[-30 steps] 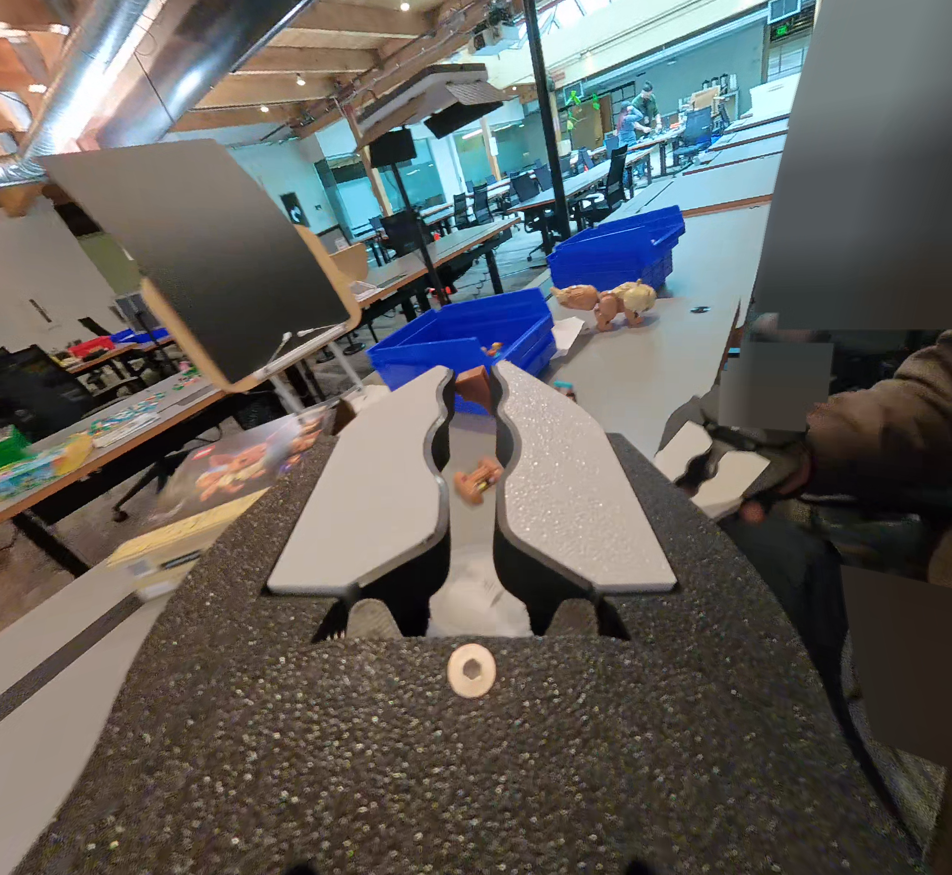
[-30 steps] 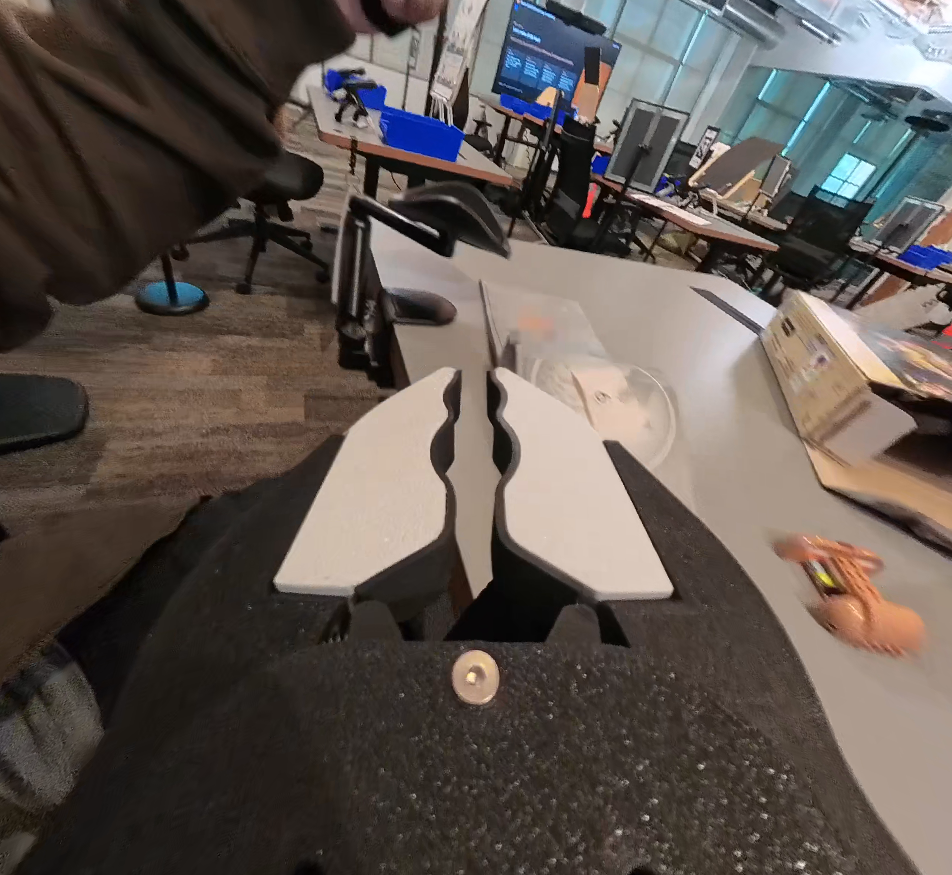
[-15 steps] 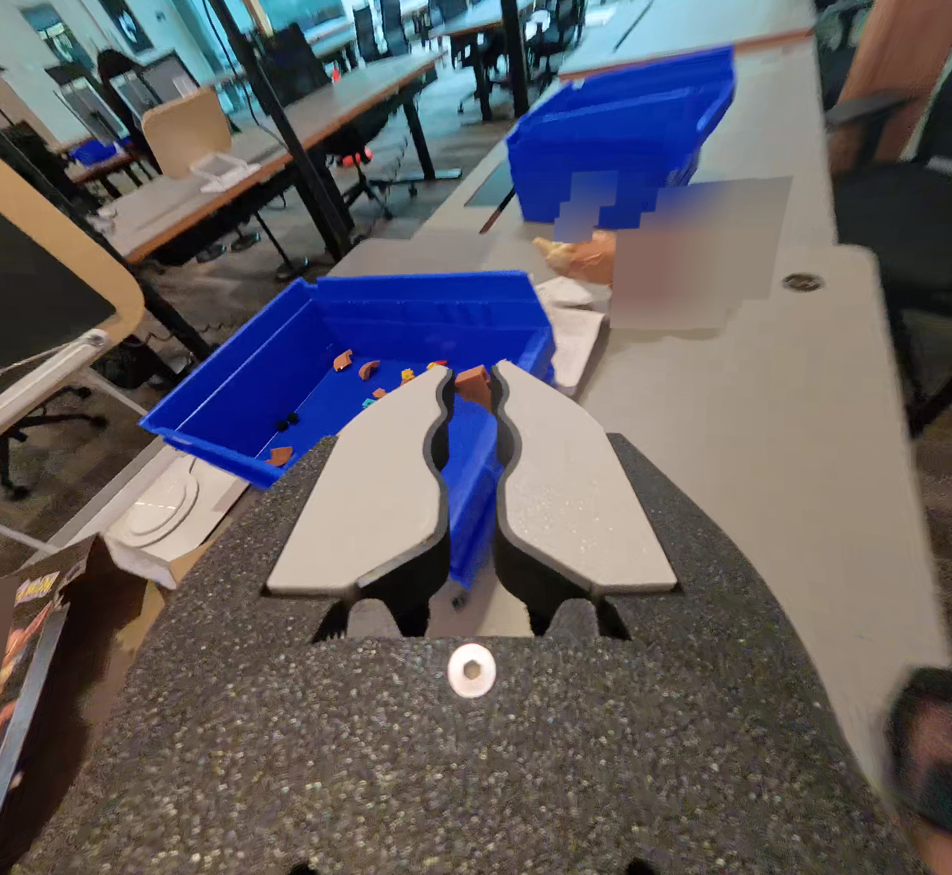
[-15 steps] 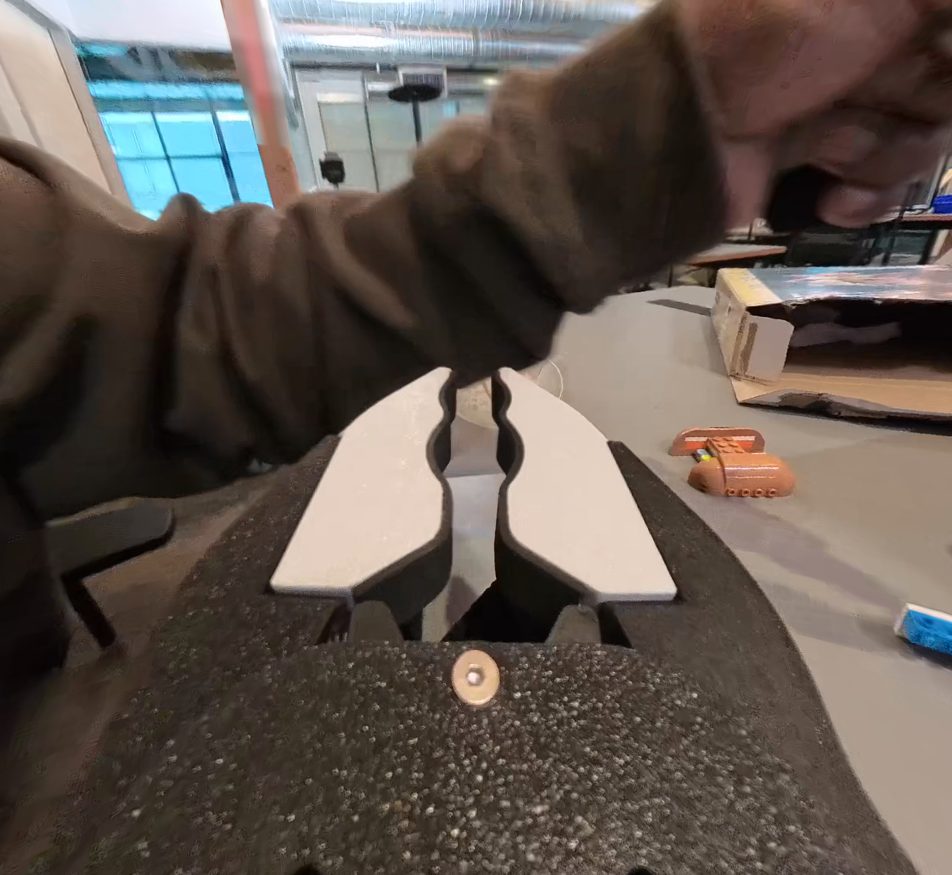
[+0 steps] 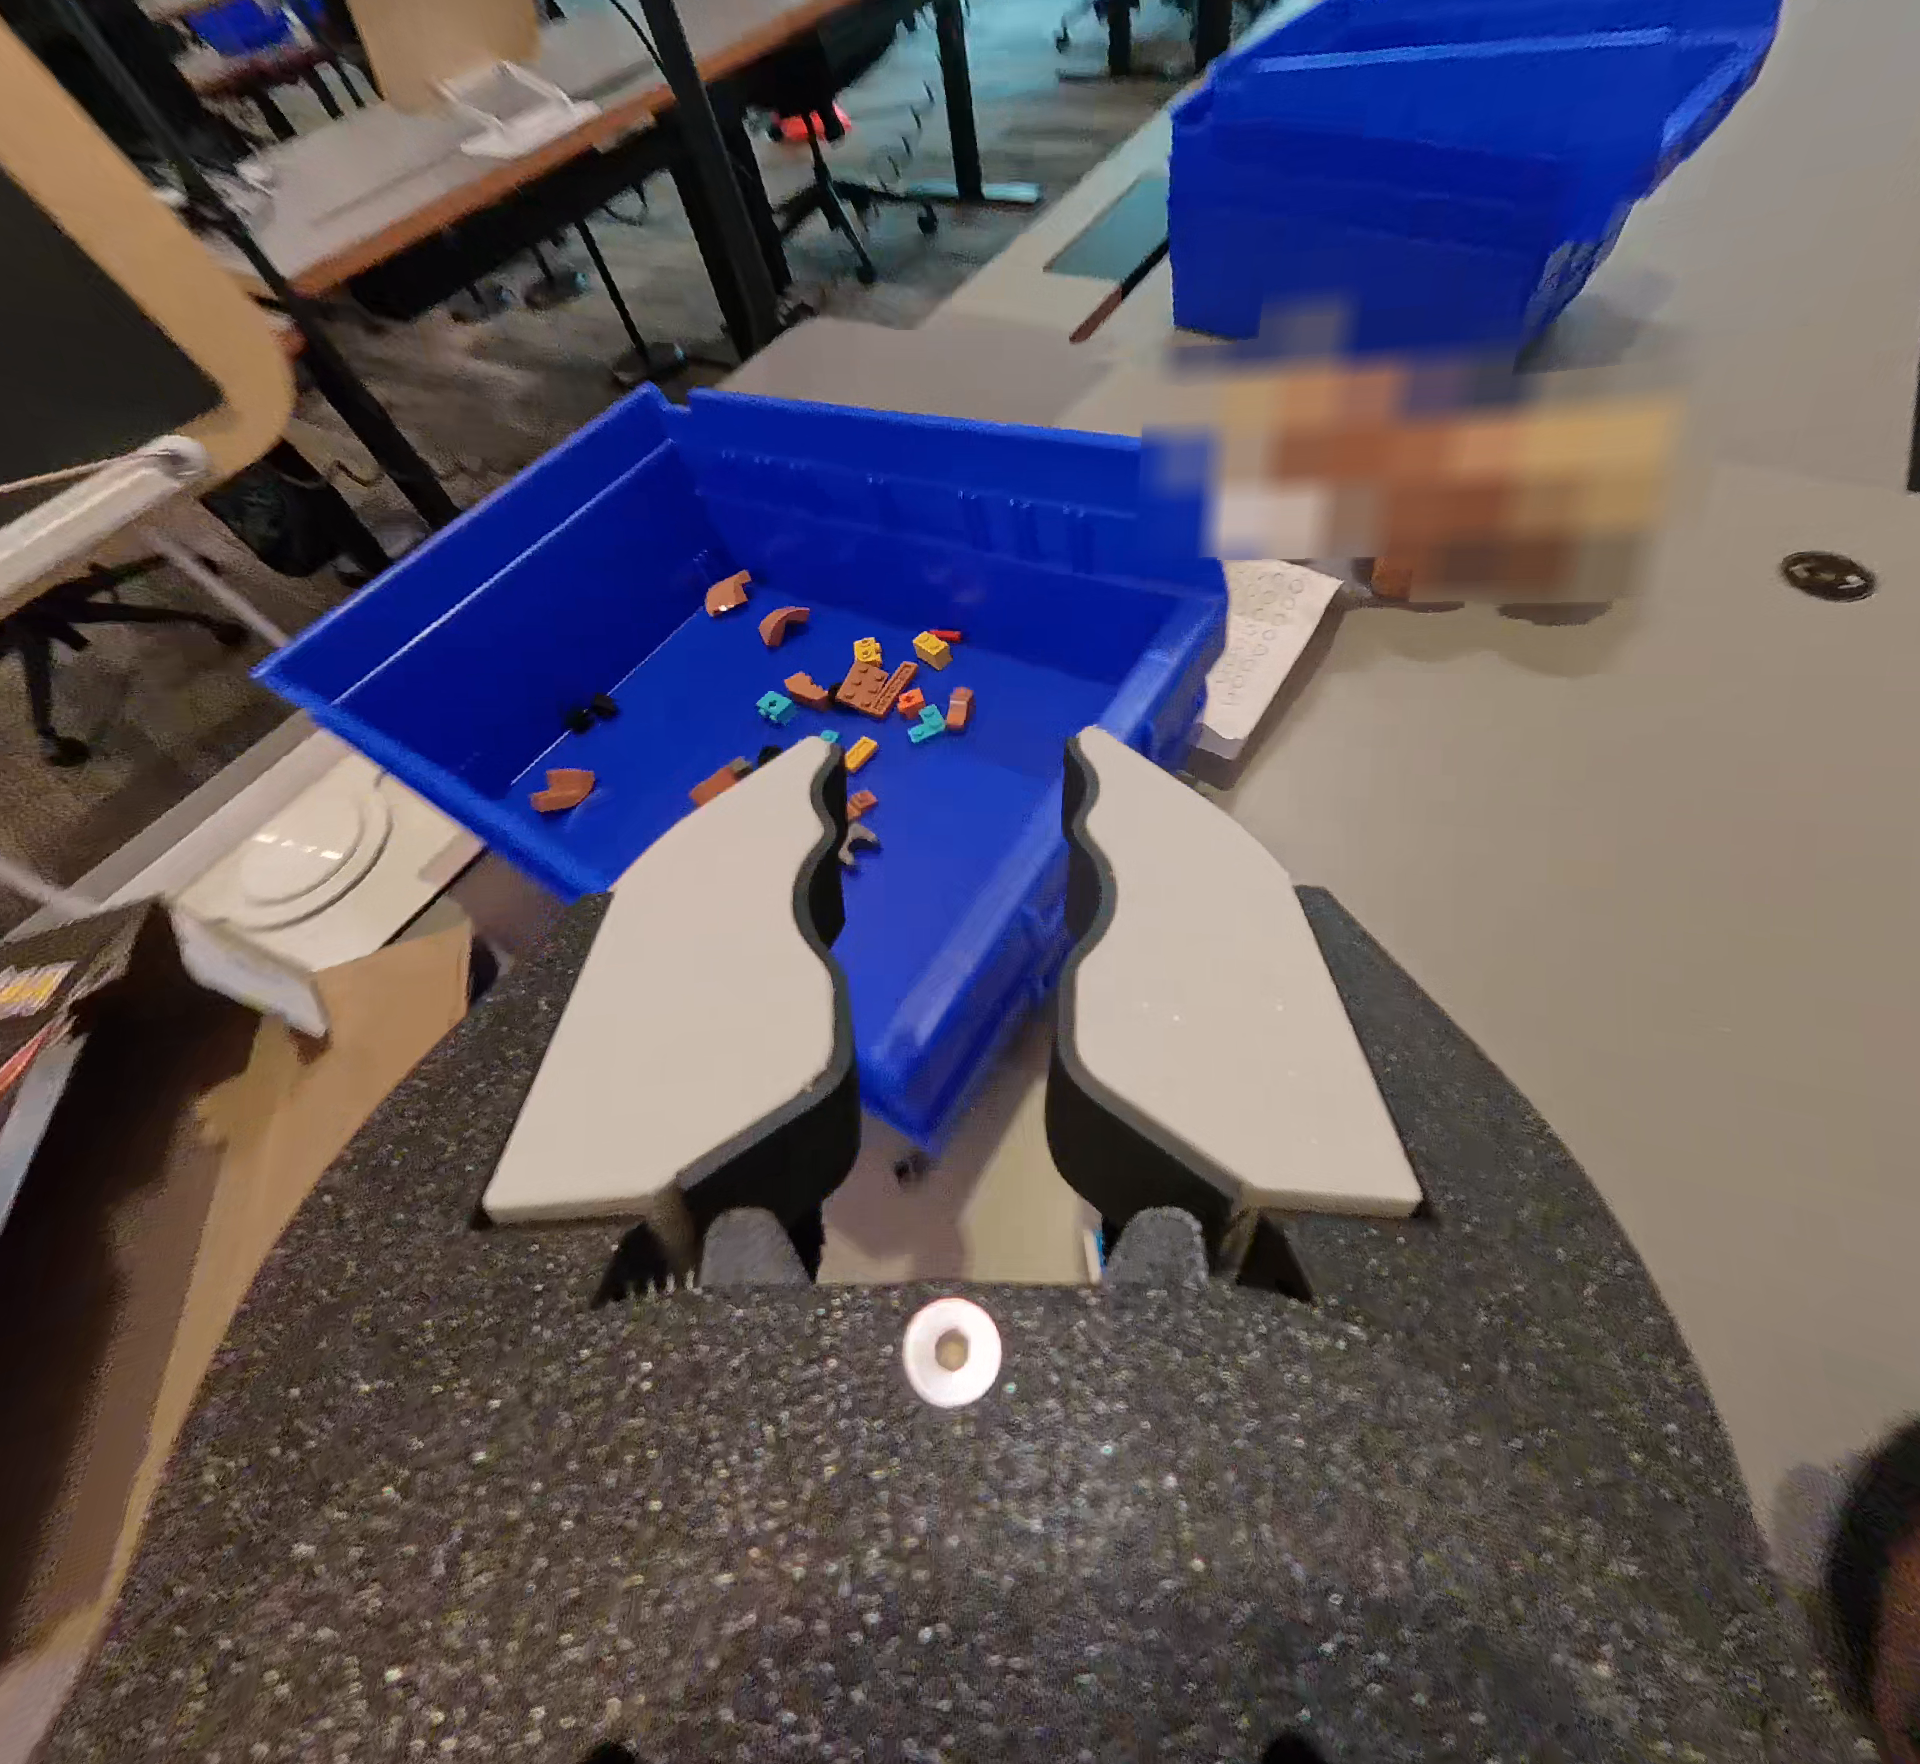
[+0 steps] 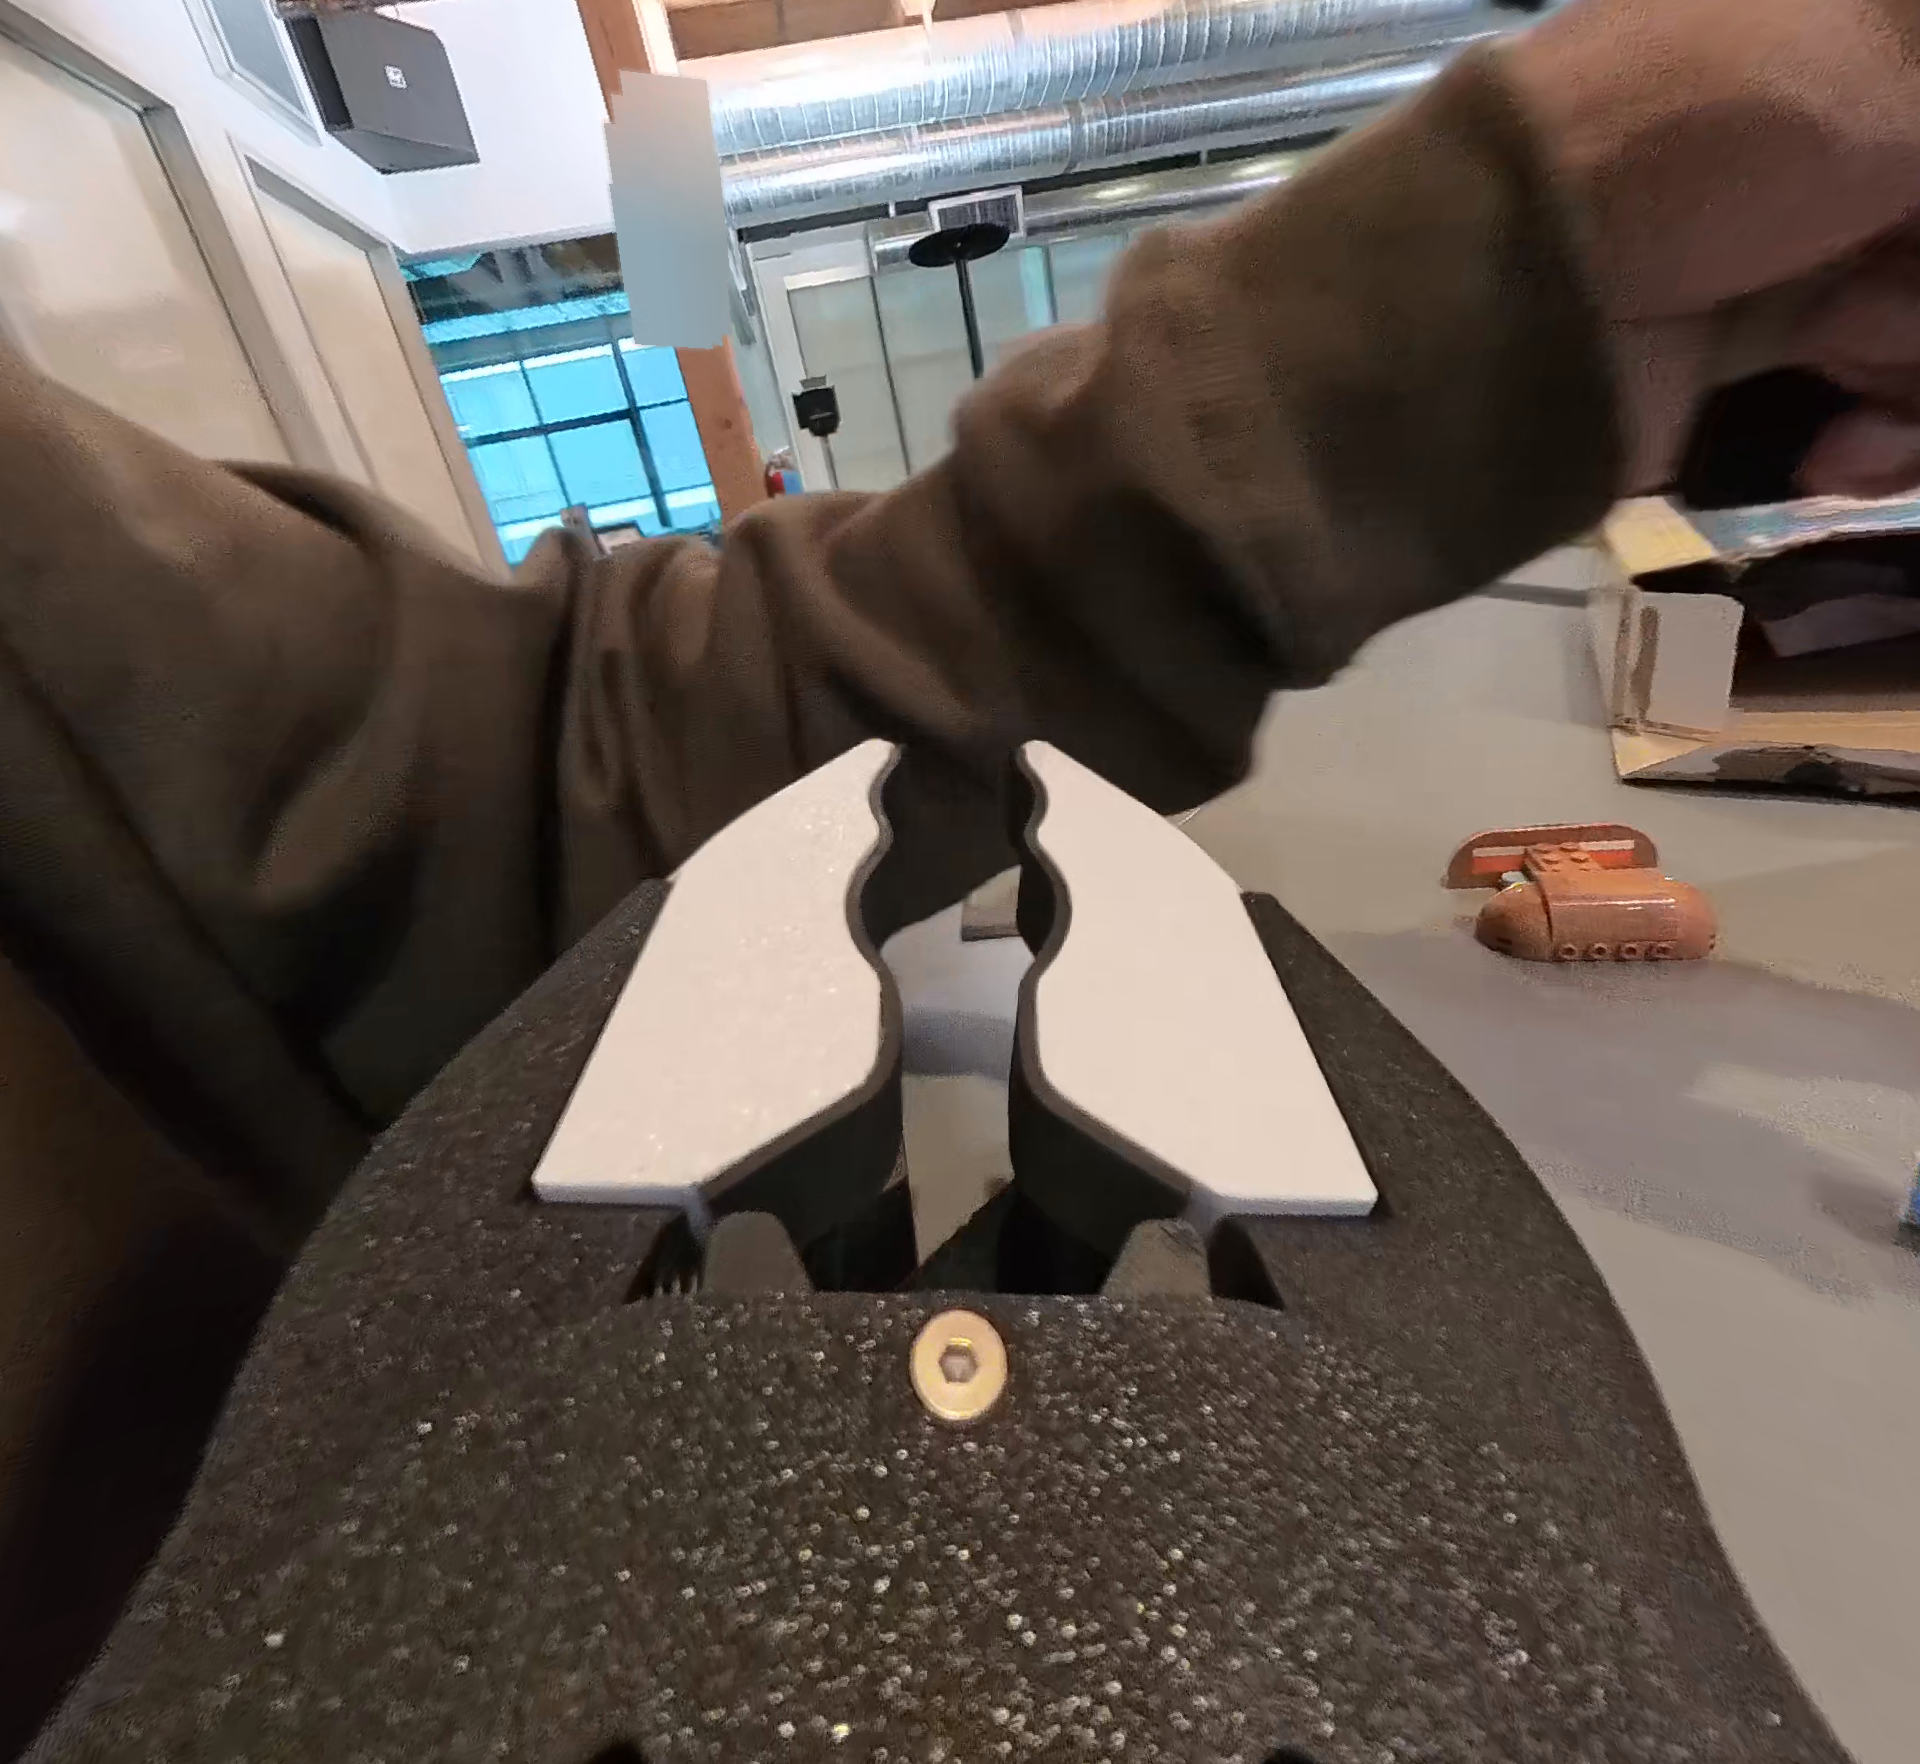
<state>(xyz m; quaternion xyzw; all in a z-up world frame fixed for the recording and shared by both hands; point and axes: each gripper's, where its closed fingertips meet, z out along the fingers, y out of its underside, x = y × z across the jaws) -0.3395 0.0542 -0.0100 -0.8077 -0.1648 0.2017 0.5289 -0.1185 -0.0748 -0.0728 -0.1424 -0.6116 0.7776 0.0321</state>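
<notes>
Left wrist view: the left claw (image 5: 948,784) is held above the near corner of a blue bin (image 5: 727,509) that stands on a grey desk (image 5: 1558,935). Its fingers are spread wide and nothing is gripped between them. Small bricks (image 5: 868,686), brown, orange, yellow and teal, lie scattered on the bin floor just beyond the fingertips, with two curved brown pieces farther back and one at the left. Some are seen through the gap between the fingers, but no contact with them is shown. A second, larger bin (image 5: 1455,156) stands far to the right on the same desk, and a white perforated sheet (image 5: 1262,644) lies just beside the near bin's right wall. A cardboard box (image 5: 312,1039) sits at the near left. Nothing shows whether more bricks are meant for the bin; it can only be said that a handful already lie inside.

Right wrist view: the right claw (image 6: 956,769) is seen partly open, a narrow gap between the fingers, with nothing held. A brown sleeve (image 6: 935,592) crosses the view right behind the fingertips. On the desk (image 6: 1558,1195), to the right and apart from the claw, a brown brick model (image 6: 1590,919) rests beside a flat brown plate. An opened box (image 6: 1766,675) lies farther right.
</notes>
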